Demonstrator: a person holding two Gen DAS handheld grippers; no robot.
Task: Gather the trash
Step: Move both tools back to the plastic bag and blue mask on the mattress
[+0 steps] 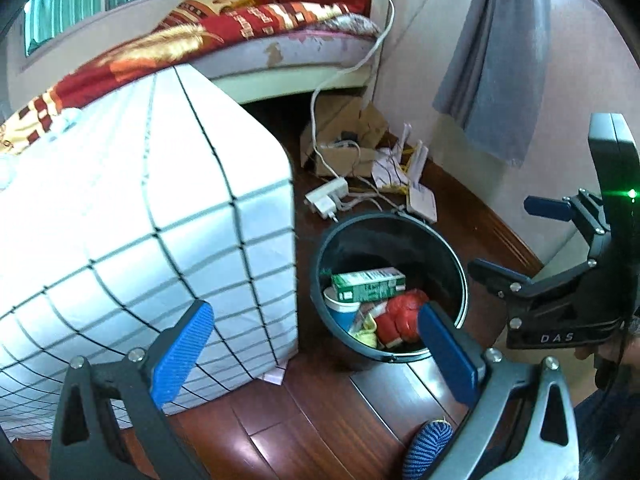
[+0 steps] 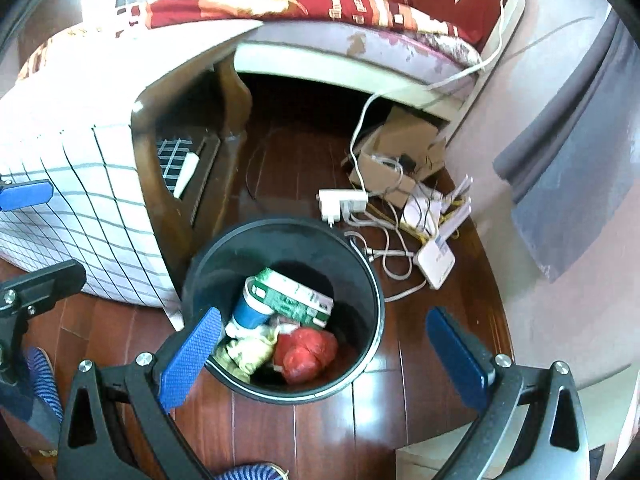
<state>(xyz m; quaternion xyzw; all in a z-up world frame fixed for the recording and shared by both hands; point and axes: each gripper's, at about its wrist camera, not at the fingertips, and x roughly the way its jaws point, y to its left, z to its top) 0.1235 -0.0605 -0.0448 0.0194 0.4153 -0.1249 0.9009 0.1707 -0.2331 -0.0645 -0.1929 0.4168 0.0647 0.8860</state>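
Observation:
A black round trash bin (image 2: 370, 320) stands on the wood floor; it also shows in the left wrist view (image 1: 460, 280). Inside lie a green and white carton (image 2: 296, 294), a blue and white cup (image 2: 250, 312), a crumpled red wrapper (image 2: 306, 354) and yellowish scraps (image 2: 250, 350). My right gripper (image 2: 324, 356) is open and empty, hovering over the bin's near rim. My left gripper (image 1: 316, 350) is open and empty, above the floor left of the bin. The right gripper (image 1: 516, 236) shows in the left wrist view, open, beside the bin.
A table draped in a white checked cloth (image 1: 140, 220) stands left of the bin. Behind the bin lie a white power adapter (image 2: 344, 202), tangled cables, a white router (image 2: 436, 262) and a cardboard box (image 2: 394, 160). A bed with a red blanket (image 2: 320, 4) is behind. A grey curtain (image 2: 568, 184) hangs right.

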